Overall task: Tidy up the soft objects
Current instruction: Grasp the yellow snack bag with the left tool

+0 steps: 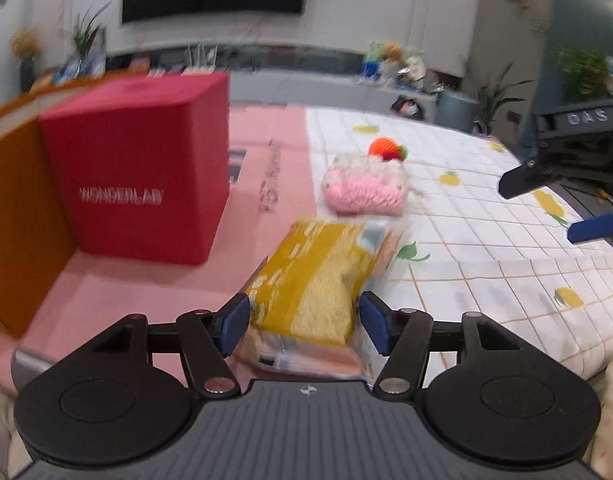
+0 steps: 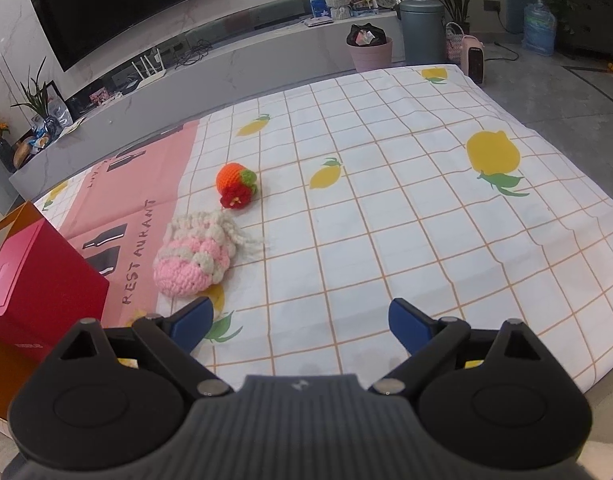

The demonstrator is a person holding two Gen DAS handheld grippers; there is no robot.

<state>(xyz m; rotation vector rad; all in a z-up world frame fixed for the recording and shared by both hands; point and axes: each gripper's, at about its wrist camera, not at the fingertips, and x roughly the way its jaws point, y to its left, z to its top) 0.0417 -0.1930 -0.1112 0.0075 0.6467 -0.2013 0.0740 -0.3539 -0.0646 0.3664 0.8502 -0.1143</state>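
Note:
A yellow sponge pack in clear wrap (image 1: 318,268) lies lengthwise between the blue pads of my left gripper (image 1: 304,322), which is shut on its sides; the view is blurred. Beyond it on the checked cloth lie a pink and white crochet pouch (image 1: 364,190) (image 2: 194,264) and a small orange crochet fruit with a red flower (image 1: 386,148) (image 2: 236,186). My right gripper (image 2: 300,312) (image 1: 554,206) hangs open over the cloth to the right of the pouch, nothing between its fingers.
A red box marked WONDERLAB (image 1: 138,168) (image 2: 38,292) stands on a pink mat (image 1: 266,152) (image 2: 146,184) at the left, against an orange box (image 1: 14,220). The lemon-print cloth (image 2: 386,220) runs to the right edge. A TV wall and shelf stand behind.

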